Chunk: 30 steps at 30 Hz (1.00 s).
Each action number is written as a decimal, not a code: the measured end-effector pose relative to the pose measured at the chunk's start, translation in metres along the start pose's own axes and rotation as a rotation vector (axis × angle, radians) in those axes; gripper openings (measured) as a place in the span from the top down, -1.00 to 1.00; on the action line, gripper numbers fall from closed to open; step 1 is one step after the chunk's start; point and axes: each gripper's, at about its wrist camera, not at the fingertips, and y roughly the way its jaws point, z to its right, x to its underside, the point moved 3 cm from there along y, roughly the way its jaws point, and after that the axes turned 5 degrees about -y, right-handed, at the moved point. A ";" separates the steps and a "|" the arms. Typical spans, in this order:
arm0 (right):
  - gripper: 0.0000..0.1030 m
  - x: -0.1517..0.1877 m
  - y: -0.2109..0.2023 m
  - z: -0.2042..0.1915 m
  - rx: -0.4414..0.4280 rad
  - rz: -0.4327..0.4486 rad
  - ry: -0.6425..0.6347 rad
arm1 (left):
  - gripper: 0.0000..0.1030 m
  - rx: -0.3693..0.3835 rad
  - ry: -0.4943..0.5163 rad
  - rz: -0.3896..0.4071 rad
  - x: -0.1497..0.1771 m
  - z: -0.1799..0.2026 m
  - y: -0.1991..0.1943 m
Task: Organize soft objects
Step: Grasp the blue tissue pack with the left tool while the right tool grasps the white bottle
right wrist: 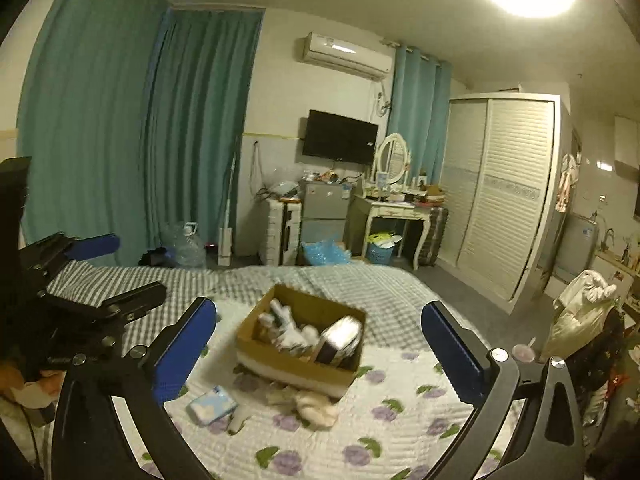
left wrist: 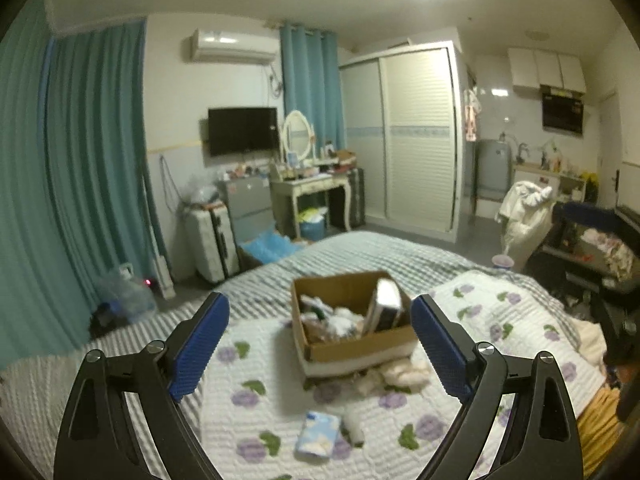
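An open cardboard box (left wrist: 362, 347) (right wrist: 280, 364) sits on the flowered quilt (left wrist: 256, 412) (right wrist: 360, 448) and holds several soft items and a tilted white pack (left wrist: 385, 309) (right wrist: 339, 339). A beige plush item (left wrist: 404, 373) (right wrist: 316, 408) lies against the box's near side. A light-blue tissue pack (left wrist: 318, 435) (right wrist: 212, 405) and a small white roll (left wrist: 354, 428) (right wrist: 239, 421) lie nearer. My left gripper (left wrist: 320, 312) is open and empty above the quilt, short of the box. My right gripper (right wrist: 319, 318) is open and empty too. The left gripper also shows at the left edge of the right wrist view (right wrist: 104, 276).
The bed carries a grey striped cover (left wrist: 360, 252) beyond the quilt. Teal curtains (left wrist: 80, 168), a suitcase (left wrist: 214, 242), a dressing table (left wrist: 310, 188) and a wardrobe (left wrist: 416, 140) stand around the bed. A cluttered chair (left wrist: 584, 248) is at the right.
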 end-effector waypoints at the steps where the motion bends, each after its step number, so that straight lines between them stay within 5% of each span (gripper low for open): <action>1: -1.00 0.008 0.001 -0.003 -0.007 -0.008 0.004 | -0.82 0.002 0.000 -0.006 0.008 -0.001 -0.001; 11: -1.00 0.103 0.101 -0.040 -0.121 -0.185 0.061 | -0.79 -0.062 0.010 -0.184 0.102 -0.025 0.077; 17: -1.00 0.159 0.154 -0.042 -0.150 -0.276 0.108 | -0.76 -0.028 -0.021 -0.331 0.161 -0.030 0.123; 22: -1.00 0.189 0.177 -0.044 -0.157 -0.339 0.139 | -0.57 -0.021 0.043 -0.456 0.197 -0.016 0.157; 25: -1.00 0.201 0.181 -0.046 -0.151 -0.364 0.136 | -0.19 -0.020 0.065 -0.524 0.216 -0.012 0.171; 30: -1.00 0.207 0.177 -0.052 -0.154 -0.369 0.125 | 0.05 -0.009 0.035 -0.536 0.222 -0.016 0.172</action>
